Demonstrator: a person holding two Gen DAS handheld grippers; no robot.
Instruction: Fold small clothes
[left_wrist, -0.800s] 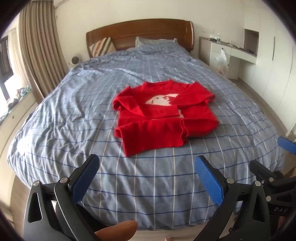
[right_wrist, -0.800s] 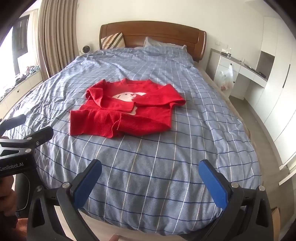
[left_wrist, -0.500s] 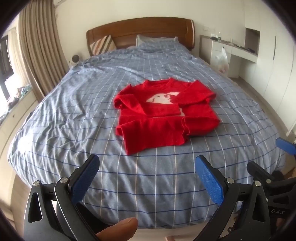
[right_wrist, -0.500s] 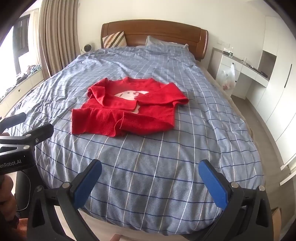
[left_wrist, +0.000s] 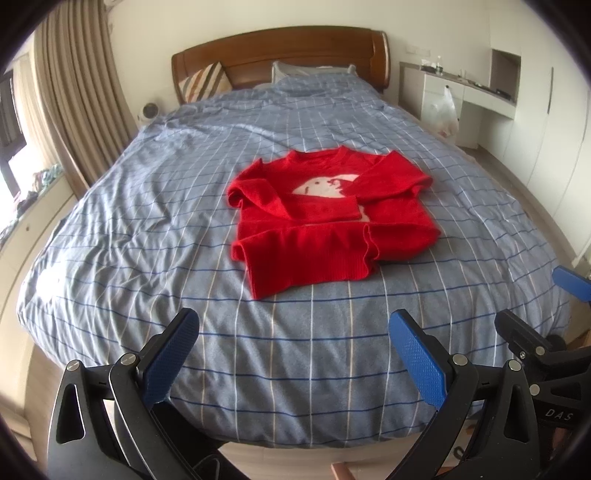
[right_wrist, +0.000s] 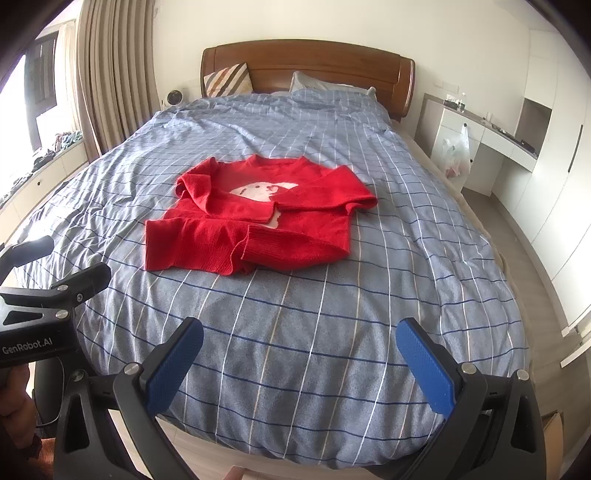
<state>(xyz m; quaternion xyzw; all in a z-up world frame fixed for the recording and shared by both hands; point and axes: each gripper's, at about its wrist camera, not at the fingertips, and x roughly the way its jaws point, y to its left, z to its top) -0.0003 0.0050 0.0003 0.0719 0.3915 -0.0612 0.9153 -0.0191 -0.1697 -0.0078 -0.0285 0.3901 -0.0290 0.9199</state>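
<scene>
Sweater position: the red knitted sweater with a white animal motif (left_wrist: 332, 218) lies mid-bed, well ahead of both claws, touching neither.
Left gripper (left_wrist: 293, 356): blue-padded jaws spread wide, holding nothing.
Right gripper (right_wrist: 299, 363): likewise wide open and empty — hovering over the bed's foot.
Sweater look: both sleeves folded across the chest, hem rumpled.
Surface: blue checked duvet (right_wrist: 295, 314), lightly creased.
Room: brown wooden headboard (left_wrist: 280, 48), beige pleated curtains (left_wrist: 81, 99) — white built-in desk (right_wrist: 491, 133).
</scene>
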